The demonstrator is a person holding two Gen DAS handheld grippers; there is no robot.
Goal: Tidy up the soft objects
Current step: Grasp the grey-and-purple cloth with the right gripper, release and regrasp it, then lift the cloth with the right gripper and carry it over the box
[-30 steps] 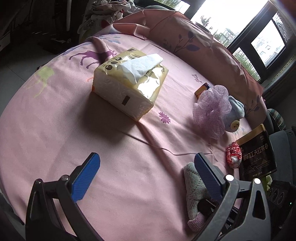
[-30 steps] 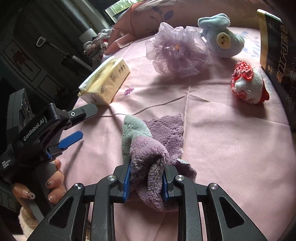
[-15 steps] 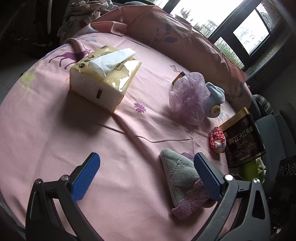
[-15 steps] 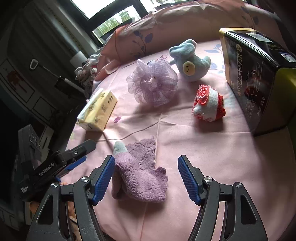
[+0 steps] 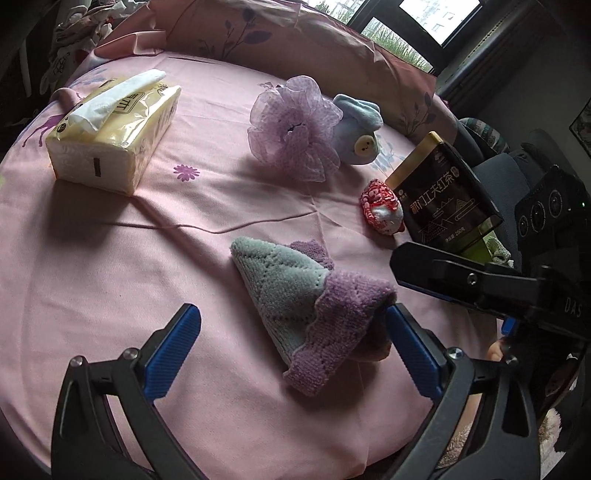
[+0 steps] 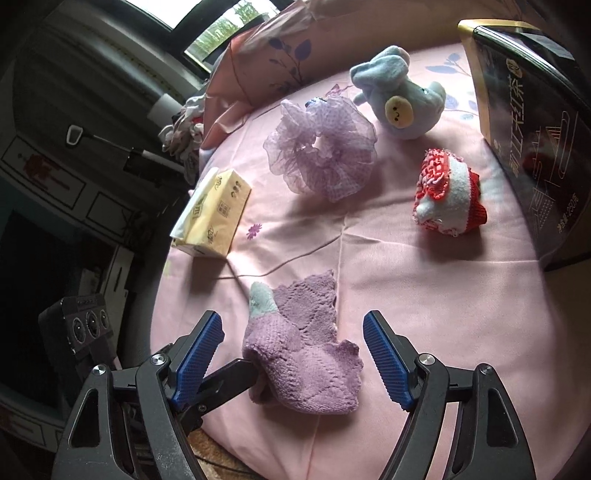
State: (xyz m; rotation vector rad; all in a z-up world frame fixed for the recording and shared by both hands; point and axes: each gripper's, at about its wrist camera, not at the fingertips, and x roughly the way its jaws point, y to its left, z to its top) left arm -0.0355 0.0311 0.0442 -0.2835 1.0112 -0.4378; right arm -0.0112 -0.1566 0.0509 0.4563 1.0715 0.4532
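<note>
With the right gripper (image 6: 293, 363) opening off the knitted cloth (image 6: 301, 360) and the left gripper (image 5: 291, 349) spread wide, the left should close squarely on the purple hem.

Soft daylight comes from the windows (image 5: 424, 22) behind the bed, blown out white at the panes. The pink sheet (image 5: 110, 277) is evenly lit, with mild shadows beside the tissue pack (image 5: 110, 129) and under the folded cloth (image 5: 303, 295). Both views bulge fisheye-style, with dark corners. The room's edges are dim; focus is sharp throughout.
</note>
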